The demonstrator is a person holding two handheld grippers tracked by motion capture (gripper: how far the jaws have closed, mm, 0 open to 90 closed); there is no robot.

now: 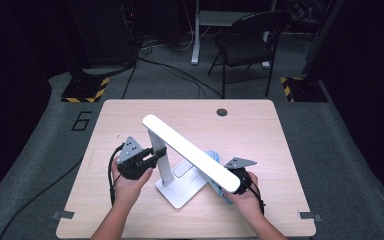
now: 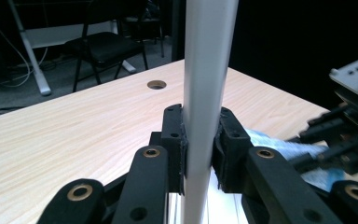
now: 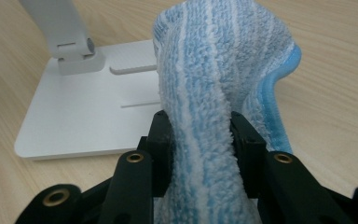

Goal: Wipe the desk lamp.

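A white desk lamp stands on the table with its flat base [image 1: 180, 194] near the front. Its long head bar [image 1: 190, 149] slants from back left to front right. My left gripper [image 1: 155, 159] is shut on the lamp's upright post [image 2: 205, 93], pads pressed to both sides. My right gripper [image 3: 200, 135] is shut on a blue and white striped cloth [image 3: 214, 79], which bulges up between the jaws just right of the base [image 3: 79, 112]. In the high view the cloth [image 1: 213, 156] peeks out from under the head bar, which hides the right jaws.
The wooden table [image 1: 250, 130] has a round cable hole [image 1: 222, 112] at the back centre. A black folding chair [image 1: 247, 40] and stands with yellow and black feet [image 1: 85, 90] sit on the floor beyond. The right gripper [image 2: 349, 135] is close to the left one.
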